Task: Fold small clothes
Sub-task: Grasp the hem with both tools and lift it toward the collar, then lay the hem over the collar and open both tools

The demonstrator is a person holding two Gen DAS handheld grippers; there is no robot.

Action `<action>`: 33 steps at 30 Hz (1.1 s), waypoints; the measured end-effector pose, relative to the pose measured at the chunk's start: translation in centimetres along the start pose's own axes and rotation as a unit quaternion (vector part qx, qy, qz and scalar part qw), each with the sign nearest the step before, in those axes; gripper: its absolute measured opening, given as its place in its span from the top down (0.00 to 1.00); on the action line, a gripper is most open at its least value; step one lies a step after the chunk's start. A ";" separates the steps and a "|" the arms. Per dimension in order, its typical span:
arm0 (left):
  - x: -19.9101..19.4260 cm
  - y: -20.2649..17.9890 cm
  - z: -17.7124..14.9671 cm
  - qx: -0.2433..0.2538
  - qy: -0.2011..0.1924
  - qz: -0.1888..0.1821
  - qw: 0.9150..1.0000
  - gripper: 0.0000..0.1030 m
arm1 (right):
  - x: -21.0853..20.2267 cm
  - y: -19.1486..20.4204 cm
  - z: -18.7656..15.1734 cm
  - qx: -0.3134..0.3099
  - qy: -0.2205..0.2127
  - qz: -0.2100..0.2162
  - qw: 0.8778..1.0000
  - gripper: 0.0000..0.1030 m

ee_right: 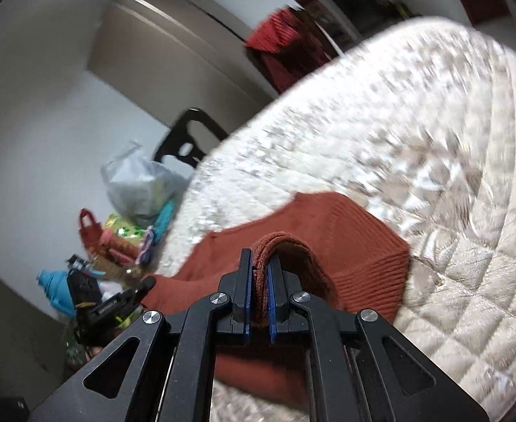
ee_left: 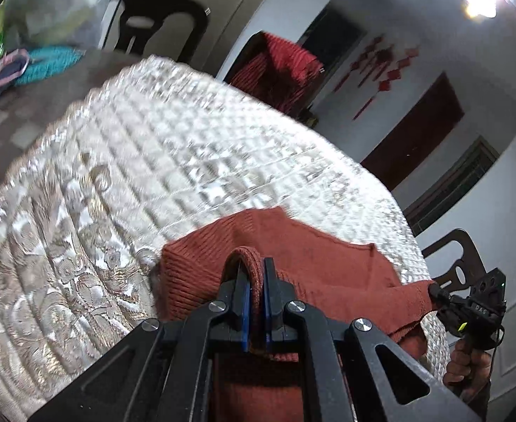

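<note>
Left gripper: our left gripper (ee_left: 255, 274) is clamped on a bunched fold of the rust-red knit garment (ee_left: 314, 267), the cloth squeezed between its blue pads (ee_left: 245, 302).
Right gripper: our right gripper (ee_right: 261, 274) is likewise pinched tight on another bunch of the same garment (ee_right: 346, 232); in the left wrist view we see it at the frame's right edge (ee_left: 434, 288), gripping the stretched edge.
Garment: it hangs taut between our two grips, with its far part lying on the quilted cream cover (ee_left: 173, 147) of the surface and its near part drooping below the fingers.
Step in hand: we judge that we are carrying or dragging the garment over the cover to spread it or to bring one edge across for a fold; both views are motion-blurred, which fits a sweep.
Next move: we need to lower both held spots together, keep the edge straight between them, and lay it flat on the cover before opening either grip.
Care: uneven pull from one side would skew the knit or leave a crease.
Surroundings: a teal cloth (ee_left: 52, 63) and a clear plastic bag (ee_right: 142, 183) sit at the far side, well apart from the garment; a dark chair (ee_left: 159, 21) stands beyond.
</note>
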State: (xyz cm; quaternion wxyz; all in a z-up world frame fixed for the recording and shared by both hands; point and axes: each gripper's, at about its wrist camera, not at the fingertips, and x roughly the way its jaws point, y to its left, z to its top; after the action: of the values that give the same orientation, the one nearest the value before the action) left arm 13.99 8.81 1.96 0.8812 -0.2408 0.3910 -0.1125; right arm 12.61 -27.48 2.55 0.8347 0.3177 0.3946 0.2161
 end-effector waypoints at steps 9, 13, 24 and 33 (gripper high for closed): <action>1.1 -0.3 2.0 -0.006 0.007 -0.005 1.000 0.93 | 0.9 0.1 2.1 0.002 0.001 -0.009 1.000 0.93; 3.3 1.0 2.2 -0.036 0.038 0.006 0.999 0.93 | 2.7 -1.2 2.9 0.028 0.020 -0.030 0.999 0.91; 2.9 0.9 3.6 -0.047 0.005 -0.005 0.999 0.86 | 2.7 -1.7 4.5 0.030 -0.006 -0.026 0.999 0.81; 0.0 1.7 3.6 -0.049 -0.046 0.037 0.997 0.56 | 0.7 -1.1 3.8 -0.008 -0.023 -0.046 0.999 0.78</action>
State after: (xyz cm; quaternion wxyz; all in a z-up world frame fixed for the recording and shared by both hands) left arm 16.69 11.53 3.19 0.8890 -0.2738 0.3637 -0.0492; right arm 16.14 -29.19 3.24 0.8551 0.2975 0.3877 0.1731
